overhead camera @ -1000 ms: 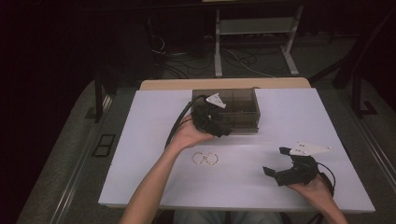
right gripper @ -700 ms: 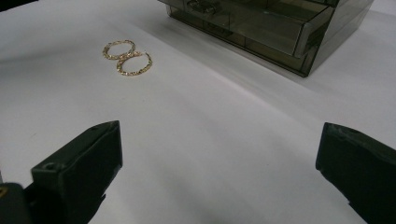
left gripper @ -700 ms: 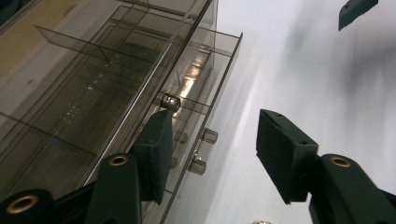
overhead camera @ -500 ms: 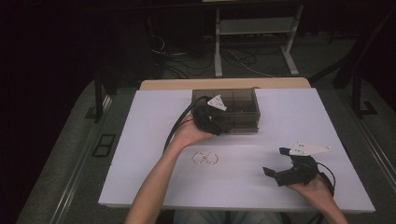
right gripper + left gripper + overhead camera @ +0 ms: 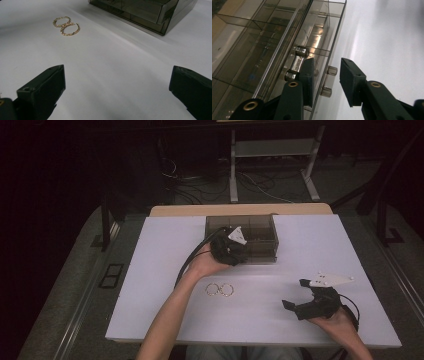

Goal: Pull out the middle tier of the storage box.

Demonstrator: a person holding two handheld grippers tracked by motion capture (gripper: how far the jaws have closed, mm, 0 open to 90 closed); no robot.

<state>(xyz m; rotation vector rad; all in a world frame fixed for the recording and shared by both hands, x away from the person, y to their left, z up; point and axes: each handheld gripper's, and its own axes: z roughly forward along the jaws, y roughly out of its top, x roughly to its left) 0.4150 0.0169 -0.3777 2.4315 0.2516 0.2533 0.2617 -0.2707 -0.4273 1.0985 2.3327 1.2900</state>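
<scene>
A smoky clear drawer box (image 5: pixel 260 231) stands at the table's far middle. My left gripper (image 5: pixel 234 252) is at its front face. In the left gripper view the jaws (image 5: pixel 327 67) straddle a small clear drawer handle (image 5: pixel 329 80); they have just been closing, and thin gaps still show beside the pads (image 5: pixel 308 75). A second handle (image 5: pixel 297 61) sits just past the left pad. Two gold hoop earrings (image 5: pixel 220 290) lie side by side on the white table (image 5: pixel 150 270), also seen as earrings (image 5: pixel 66 25) ahead of my right gripper (image 5: pixel 116 85). My right gripper (image 5: pixel 296 293) rests open and empty near the front right.
The box (image 5: pixel 140 12) lies ahead and to the right in the right gripper view. A cable trails from the left gripper across the table. Beyond the far edge stand a white metal frame (image 5: pixel 272 155) and floor cables. Dark chair legs flank the table.
The left gripper has sunk a little against the box front and its jaws have drawn closer around the handle. The right gripper and the earrings have not moved.
</scene>
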